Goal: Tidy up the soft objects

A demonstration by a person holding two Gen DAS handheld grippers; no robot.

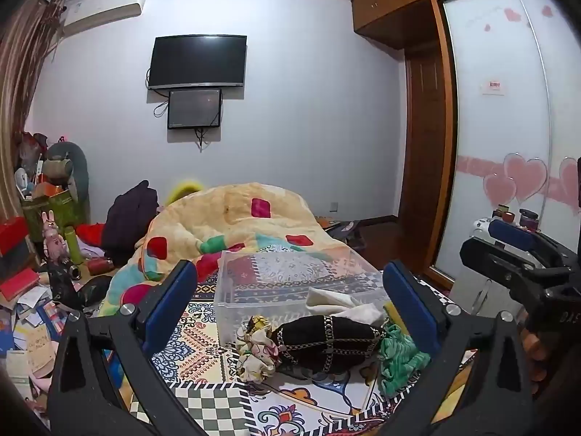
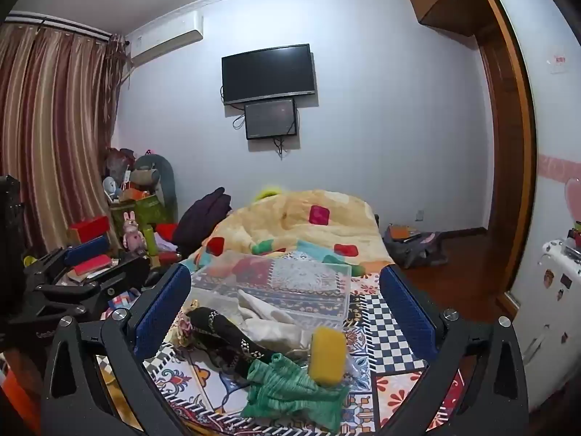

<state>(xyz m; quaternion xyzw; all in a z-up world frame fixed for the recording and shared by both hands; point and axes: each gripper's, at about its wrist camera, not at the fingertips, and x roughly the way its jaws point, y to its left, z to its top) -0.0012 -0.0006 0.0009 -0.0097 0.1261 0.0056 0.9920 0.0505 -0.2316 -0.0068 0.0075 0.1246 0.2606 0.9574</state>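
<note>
Both tools hung above the bed with nothing between their fingers: the left gripper (image 1: 290, 301) stood wide open over the pile, and the right gripper (image 2: 287, 309) was likewise spread and empty. The soft objects lay bunched on the patterned bedspread (image 2: 392, 345), just in front of a clear plastic bin (image 1: 290, 276): a black cloth with chain print (image 1: 326, 341), a floral scrunchie-like piece (image 1: 256, 345) touching its left end, a green knit cloth (image 2: 290, 388) at its right, a white cloth (image 2: 268, 316) draped partly over the bin's near wall, and a yellow sponge (image 2: 326, 354) resting against the green knit. Apart from the draped white cloth the bin looked empty, so the sorting seemed barely begun; the step in hand read as choosing and approaching a first item. The next move would likely call for lowering one gripper onto a single piece, closing on a fold, and lifting it clear of its neighbours, since the pieces overlapped and could drag together. Beyond the bin a yellow quilt with coloured patches (image 1: 236, 218) was heaped. A dark wall television (image 1: 198, 61) hung above a smaller screen (image 1: 194, 108); striped curtains (image 2: 51, 127) covered the left, and a wooden wardrobe with frosted sliding door (image 1: 501, 127) stood on the right.
</note>
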